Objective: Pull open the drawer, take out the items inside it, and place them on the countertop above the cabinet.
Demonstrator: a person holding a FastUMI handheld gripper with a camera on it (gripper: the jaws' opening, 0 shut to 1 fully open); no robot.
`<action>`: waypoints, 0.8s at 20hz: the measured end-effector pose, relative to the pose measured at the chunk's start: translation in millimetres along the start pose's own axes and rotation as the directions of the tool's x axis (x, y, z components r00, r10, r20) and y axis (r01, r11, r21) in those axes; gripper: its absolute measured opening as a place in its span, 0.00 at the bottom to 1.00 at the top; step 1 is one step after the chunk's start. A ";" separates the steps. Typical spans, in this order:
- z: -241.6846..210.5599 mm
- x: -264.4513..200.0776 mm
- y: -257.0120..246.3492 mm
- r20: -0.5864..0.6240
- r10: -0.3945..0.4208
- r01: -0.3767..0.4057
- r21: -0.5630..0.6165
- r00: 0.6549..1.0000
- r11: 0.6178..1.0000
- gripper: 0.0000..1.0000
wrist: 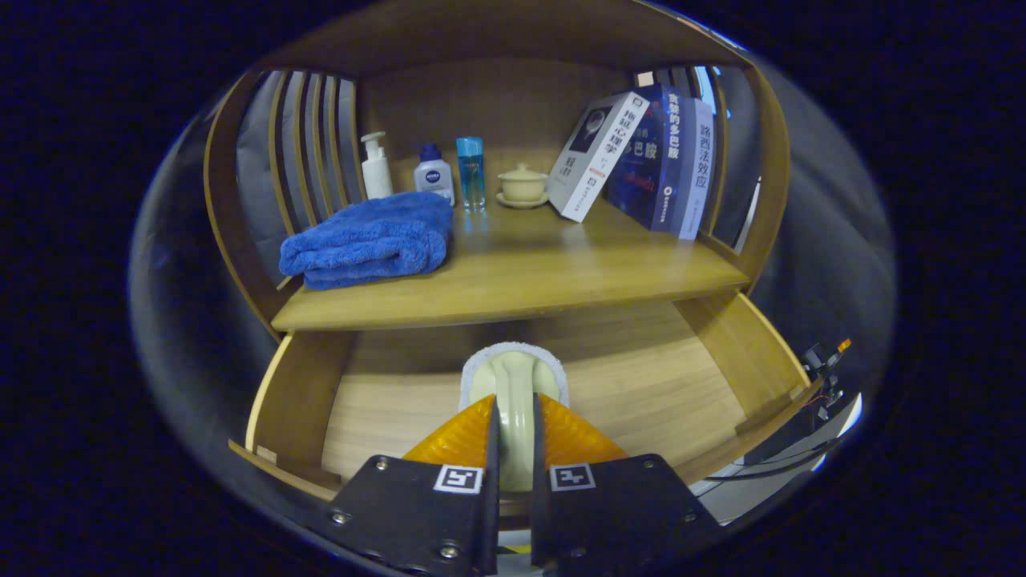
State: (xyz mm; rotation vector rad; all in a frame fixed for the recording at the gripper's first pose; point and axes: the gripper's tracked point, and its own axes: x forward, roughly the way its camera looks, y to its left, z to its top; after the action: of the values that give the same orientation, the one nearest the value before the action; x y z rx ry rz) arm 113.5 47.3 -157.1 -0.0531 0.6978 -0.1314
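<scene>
1. The gripper (513, 449) has both fingers pressed on the pale green handle of a white-bristled brush (513, 385), held over the open wooden drawer (641, 385).
2. On the wooden countertop (545, 272) above lie a folded blue towel (369, 240), a white pump bottle (375, 167), a clear blue bottle (470, 172), a lidded cream cup (523, 186) and leaning books (641, 156).

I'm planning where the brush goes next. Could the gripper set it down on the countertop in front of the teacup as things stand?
Probably yes. The gripper, shut on the brush, hangs over the open drawer, and the countertop lies bare between the blue towel and the books, ahead of the teacup.
</scene>
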 end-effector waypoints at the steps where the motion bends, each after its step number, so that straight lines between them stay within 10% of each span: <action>1: 4.9 -4.5 -1.8 0.009 -0.007 0.007 -0.003 1.000 1.000 0.16; 16: 124.7 18.5 0.7 0.208 0.043 -0.052 0.039 0.977 0.998 0.17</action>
State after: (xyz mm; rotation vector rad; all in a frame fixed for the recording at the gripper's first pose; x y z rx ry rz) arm 207.8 46.0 -73.5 -0.0079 0.4875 -0.0939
